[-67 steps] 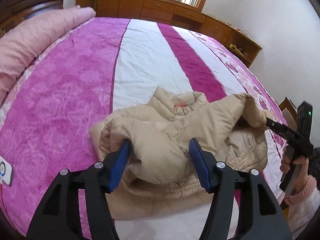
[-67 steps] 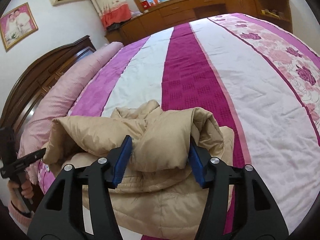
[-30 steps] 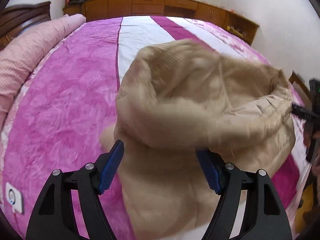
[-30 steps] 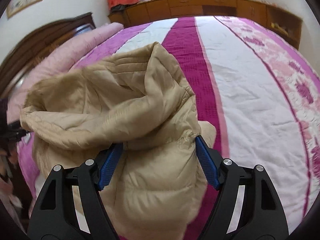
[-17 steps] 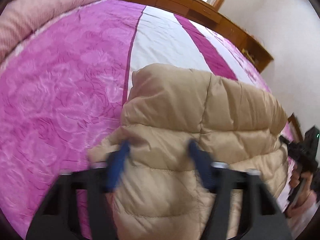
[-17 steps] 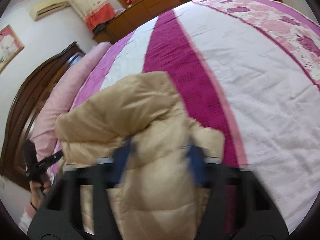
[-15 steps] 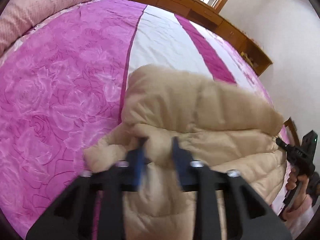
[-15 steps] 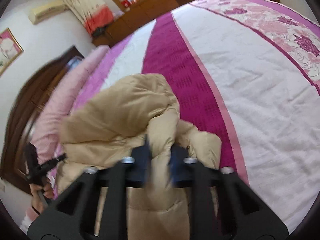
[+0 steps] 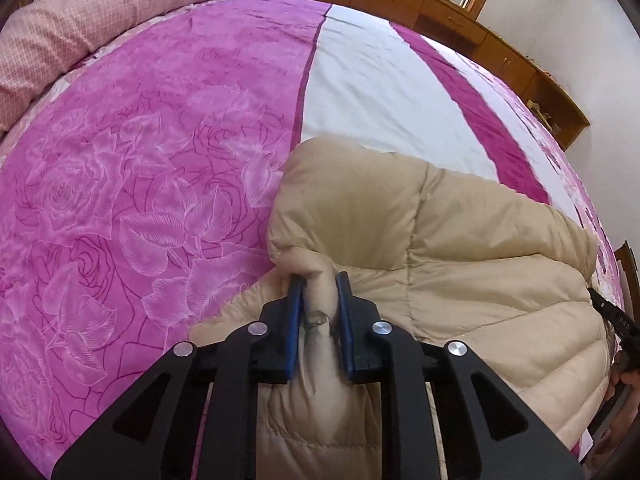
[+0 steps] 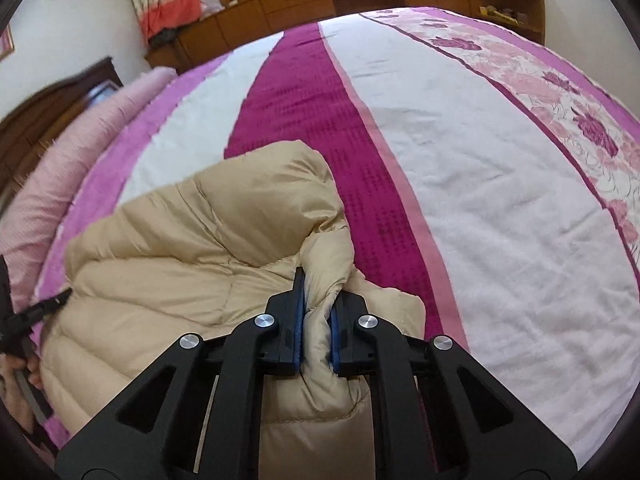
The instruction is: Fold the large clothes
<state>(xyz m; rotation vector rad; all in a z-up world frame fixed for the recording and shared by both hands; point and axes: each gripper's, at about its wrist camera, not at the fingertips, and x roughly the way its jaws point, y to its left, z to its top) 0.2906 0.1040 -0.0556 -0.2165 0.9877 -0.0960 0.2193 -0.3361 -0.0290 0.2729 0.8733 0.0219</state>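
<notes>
jacket (image 9: 440, 248) lay half-folded on the bed (image 9: 140, 140); your left gripper (image 9: 319, 280) loosened while your right gripper (image 10: 318, 280) pinched its edges; flattening toward 12 o'clock remained.

The left gripper (image 9: 319, 282) points steeply down, its blue pads (image 9: 295, 304) pinching a fold of the beige puffer jacket (image 9: 460, 240) — though the jaws are easing apart slightly. The right gripper (image 10: 318, 294) tilts down too, clamped tight on another fold. Each gripper shows at the edge of the other's view, a hand (image 10: 18, 376) gripping its handle — probably bare fingers, partly hidden.
</notes>
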